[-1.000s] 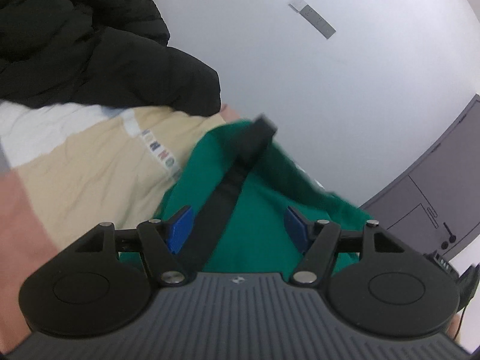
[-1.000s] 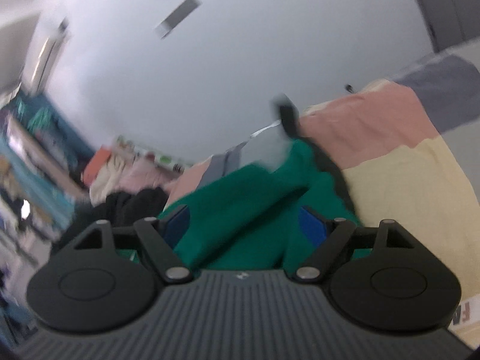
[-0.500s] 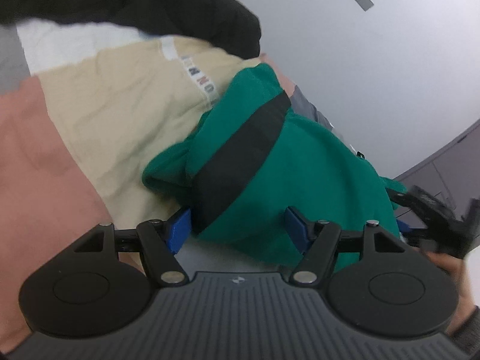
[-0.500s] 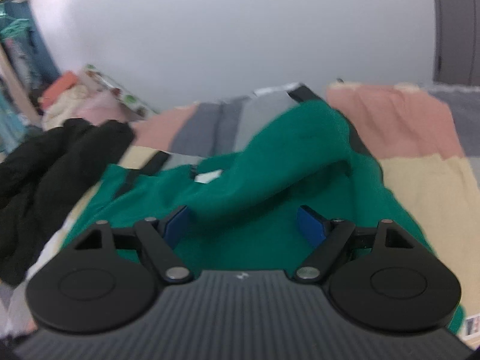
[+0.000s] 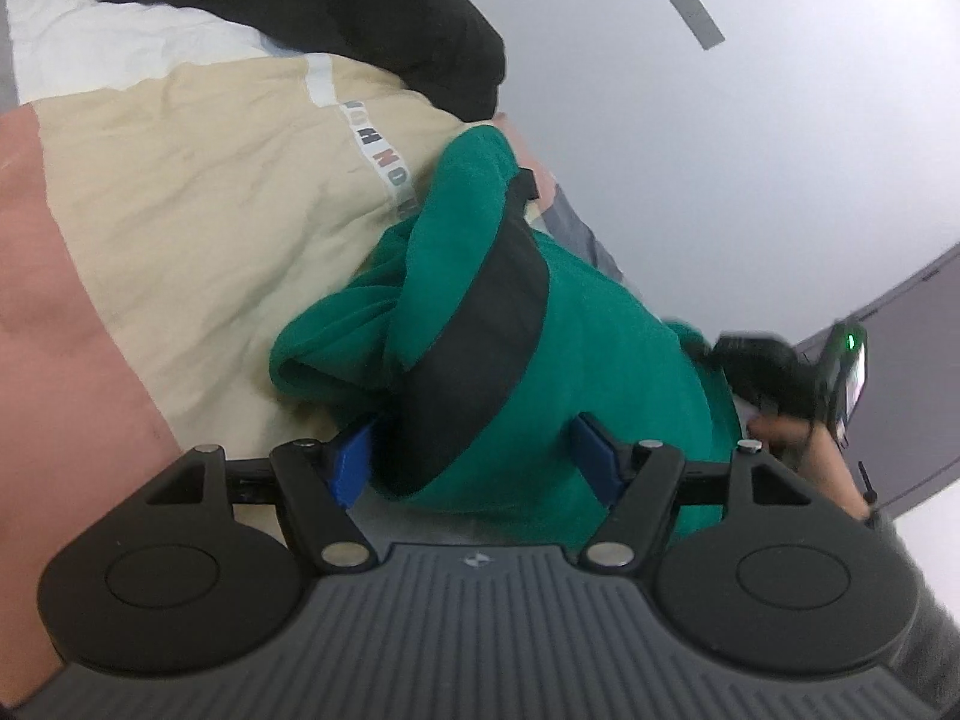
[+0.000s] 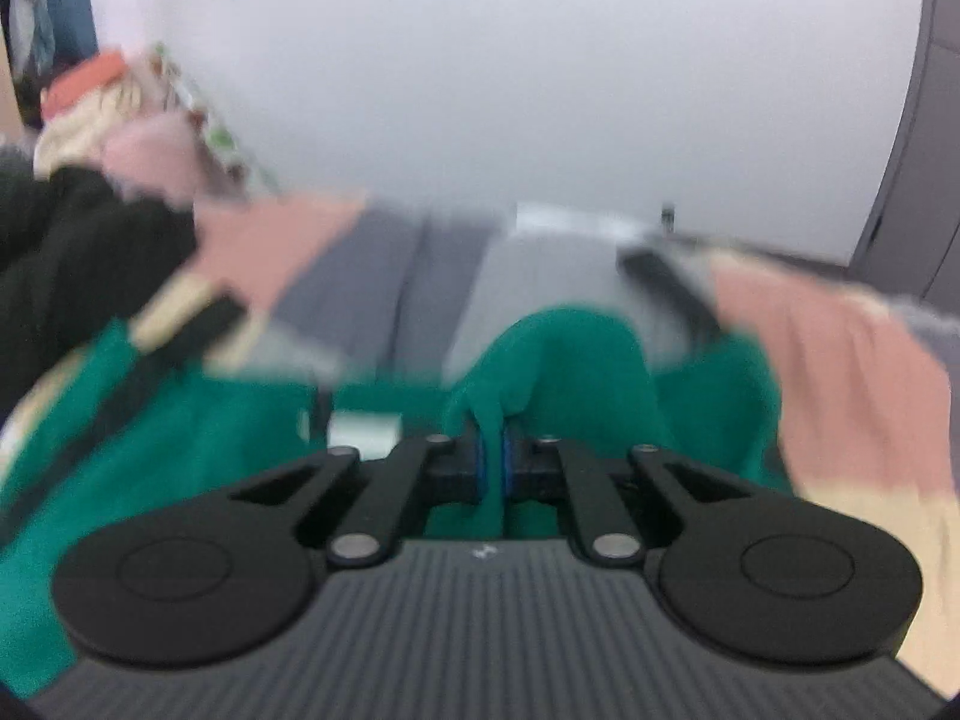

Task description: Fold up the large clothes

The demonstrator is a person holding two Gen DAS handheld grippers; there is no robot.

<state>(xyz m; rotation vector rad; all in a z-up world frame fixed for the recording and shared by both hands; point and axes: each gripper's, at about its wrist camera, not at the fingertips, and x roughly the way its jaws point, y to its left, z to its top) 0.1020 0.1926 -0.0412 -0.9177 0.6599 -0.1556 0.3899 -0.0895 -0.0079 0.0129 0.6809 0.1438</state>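
Bedding fills the left of the left wrist view: a patchwork quilt (image 5: pixel 198 192) of pink and cream panels, with a black coat (image 5: pixel 384 6) heaped at the upper left of the frame. Right of centre lies the green garment (image 5: pixel 600 360), bunched on the quilt, a broad black stripe (image 5: pixel 486 354) running down it toward the camera. The left gripper (image 5: pixel 474 462) stands released at the lower centre, its blue pads (image 5: pixel 351 465) wide apart with a fold of green cloth and the foot of the stripe lying between them; whether the pads touch the cloth cannot be told. At the right edge of this frame a person's hand (image 5: pixel 792 432) carries the other tool.

In the right wrist view, which is blurred, the coat (image 6: pixel 72 264) sits at the left, the garment (image 6: pixel 198 420) spreads across the lower middle over the quilt (image 6: pixel 840 372), and at the centre a raised ridge of green cloth runs straight down into the right gripper (image 6: pixel 492 459). That gripper is clenched on the ridge, the pads almost meeting with only a thin layer of fabric between them.

The step in hand looks like gathering the garment by two holds before it is spread or folded: the right side is taken, the left is not. The next move probably calls for the left pads to close on the fold at the stripe, on a single edge rather than a thick wad, so both hands can lift and draw the cloth flat.
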